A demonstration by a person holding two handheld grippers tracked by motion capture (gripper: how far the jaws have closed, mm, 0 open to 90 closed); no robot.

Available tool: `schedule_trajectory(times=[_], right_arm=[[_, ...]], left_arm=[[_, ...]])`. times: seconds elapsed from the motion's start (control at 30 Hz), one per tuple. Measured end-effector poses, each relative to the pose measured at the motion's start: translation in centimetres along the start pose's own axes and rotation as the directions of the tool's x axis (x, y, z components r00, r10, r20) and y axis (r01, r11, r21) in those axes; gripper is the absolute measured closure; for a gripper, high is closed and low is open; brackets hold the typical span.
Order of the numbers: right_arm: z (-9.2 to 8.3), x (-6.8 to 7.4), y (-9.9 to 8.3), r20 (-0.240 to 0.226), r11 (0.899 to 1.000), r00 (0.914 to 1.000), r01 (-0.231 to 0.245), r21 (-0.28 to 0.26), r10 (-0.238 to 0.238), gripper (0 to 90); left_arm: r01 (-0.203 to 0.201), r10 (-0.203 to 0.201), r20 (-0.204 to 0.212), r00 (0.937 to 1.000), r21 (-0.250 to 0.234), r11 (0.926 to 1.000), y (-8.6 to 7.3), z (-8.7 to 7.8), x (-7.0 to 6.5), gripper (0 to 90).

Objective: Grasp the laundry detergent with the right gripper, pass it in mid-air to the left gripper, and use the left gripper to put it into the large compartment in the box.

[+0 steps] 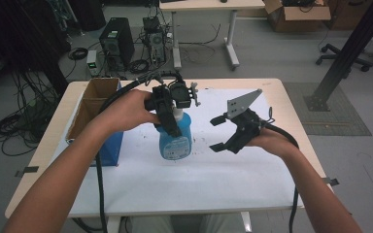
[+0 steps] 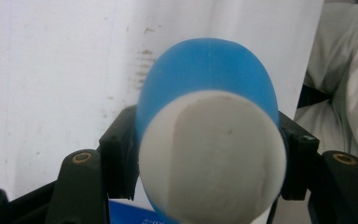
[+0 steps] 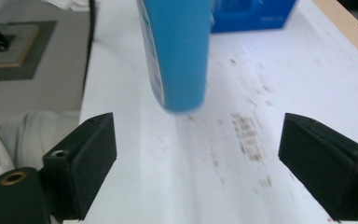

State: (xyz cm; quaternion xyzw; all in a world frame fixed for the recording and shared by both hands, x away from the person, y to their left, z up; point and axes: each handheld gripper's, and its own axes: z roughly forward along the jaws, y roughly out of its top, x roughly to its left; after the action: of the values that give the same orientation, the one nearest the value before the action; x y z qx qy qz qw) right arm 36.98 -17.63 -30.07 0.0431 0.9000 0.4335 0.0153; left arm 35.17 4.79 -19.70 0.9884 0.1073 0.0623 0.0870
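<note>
My left gripper is clamped on the blue bottle, jaws pressing its neck from both sides just under the white top; the left gripper view looks straight down on that top with the blue shoulder bulging beyond it. The bottle stands upright near the middle of the white table, a little left of centre, its label facing me. I cannot tell whether its base rests on the tabletop or hangs just above it. My right gripper is to the right of the bottle, apart from it, jaws spread wide with nothing between them; it points left toward the bottle. In the right gripper view I see the bottle's blue body ahead, beyond both jaws, blurred. A blue box sits at the table's left edge, just beside the bottle, with an open cardboard box against its far side.
</note>
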Motion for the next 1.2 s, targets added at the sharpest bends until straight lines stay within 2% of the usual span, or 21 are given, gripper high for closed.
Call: schedule_trajectory(times=[0.2,0.33,0.53,0.7,0.8,0.87,0.97,1.0,1.1,1.2], right_arm=[[-2.7,-0.5,-0.9,0.08,0.997,0.9967,-0.019,0.08,0.013,9.5],[-4.1,-0.7,-1.4,0.125,0.992,0.9921,-0.032,0.122,0.016,7.9],[-5.6,-1.1,-2.1,0.174,0.98,0.9847,-0.041,0.197,0.006,7.4],[-6.6,-1.7,-2.7,0.205,0.968,0.9785,-0.07,0.24,0.02,7.1],[-7.2,-1.9,-3.0,0.221,0.963,0.975,-0.082,0.256,0.025,6.8],[-7.5,-1.9,-3.3,0.232,0.962,0.9722,-0.092,0.258,0.031,6.7],[-8.1,-1.9,-3.8,0.245,0.959,0.9688,-0.104,0.263,0.038,6.8],[-8.2,-1.9,-4.0,0.249,0.957,0.9678,-0.108,0.269,0.04,6.8],[-8.7,-2.1,-4.6,0.26,0.952,0.9641,-0.126,0.277,0.052,6.6],[-9.0,-2.2,-4.8,0.266,0.95,0.9623,-0.135,0.283,0.058,6.7]], left_arm=[[0.057,-0.056,-0.034,0.9979,0.013,0.9983,-0.1,-0.6,0.5,37.8],[0.107,-0.106,-0.051,0.993,0.008,0.9942,-0.1,-1.0,0.8,37.8],[0.178,-0.177,-0.089,0.9802,0.005,0.984,-0.3,-1.9,1.5,37.8],[0.238,-0.238,-0.111,0.965,-0.006,0.9711,-0.6,-2.9,2.1,37.8],[0.284,-0.282,-0.117,0.9521,0.001,0.9587,-0.8,-3.5,2.7,37.8],[0.32,-0.317,-0.122,0.9407,0.007,0.9474,-1.1,-3.8,3.2,37.8],[0.368,-0.363,-0.139,0.9213,0.008,0.9299,-1.5,-4.5,4.0,37.8],[0.386,-0.381,-0.147,0.9129,0.005,0.9227,-1.7,-4.8,4.2,37.8],[0.42,-0.414,-0.169,0.8942,-0.002,0.9074,-2.1,-5.6,4.7,37.8],[0.457,-0.452,-0.185,0.8727,-0.014,0.8891,-2.4,-6.5,5.2,37.8]])
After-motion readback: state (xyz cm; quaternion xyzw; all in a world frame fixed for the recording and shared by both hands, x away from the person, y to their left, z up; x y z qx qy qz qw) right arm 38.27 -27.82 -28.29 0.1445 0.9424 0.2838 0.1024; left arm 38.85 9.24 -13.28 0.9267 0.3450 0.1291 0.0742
